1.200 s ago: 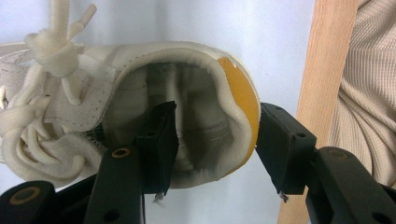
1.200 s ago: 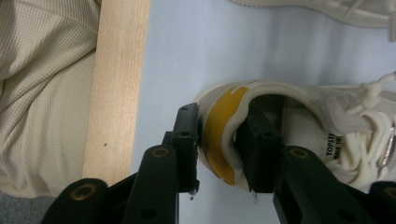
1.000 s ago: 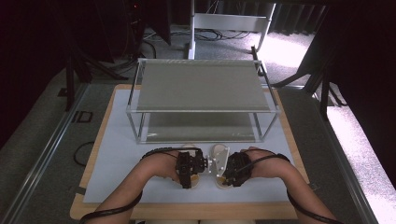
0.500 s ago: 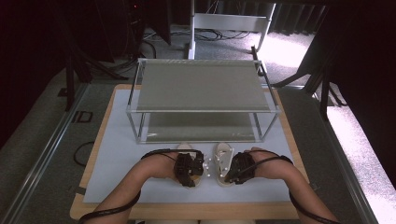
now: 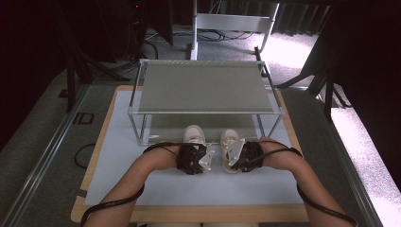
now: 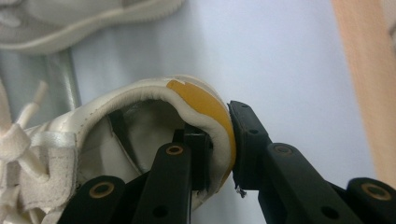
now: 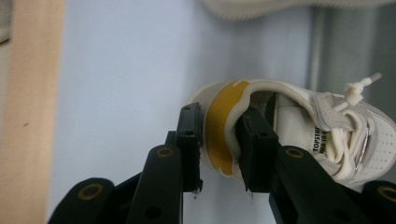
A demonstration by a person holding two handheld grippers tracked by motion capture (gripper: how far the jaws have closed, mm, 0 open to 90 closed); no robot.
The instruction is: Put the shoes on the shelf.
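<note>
two white leather sneakers with yellow heel tabs, left sneaker [image 6: 140, 121] and right sneaker [image 7: 299, 126], at frame centre, each pinched at the heel by my left gripper [image 6: 219, 140] and right gripper [image 7: 219, 135]; toes at the metal-framed shelf rack [image 5: 205, 85], not yet fully under it.

1. Two white shoes: one left shoe [image 5: 194, 135], one right shoe [image 5: 230, 140].
2. Two grippers: the left gripper [image 5: 206, 158], the right gripper [image 5: 230, 155].
3. One metal rack [image 5: 205, 87].
4. One table [image 5: 108, 161].
</note>
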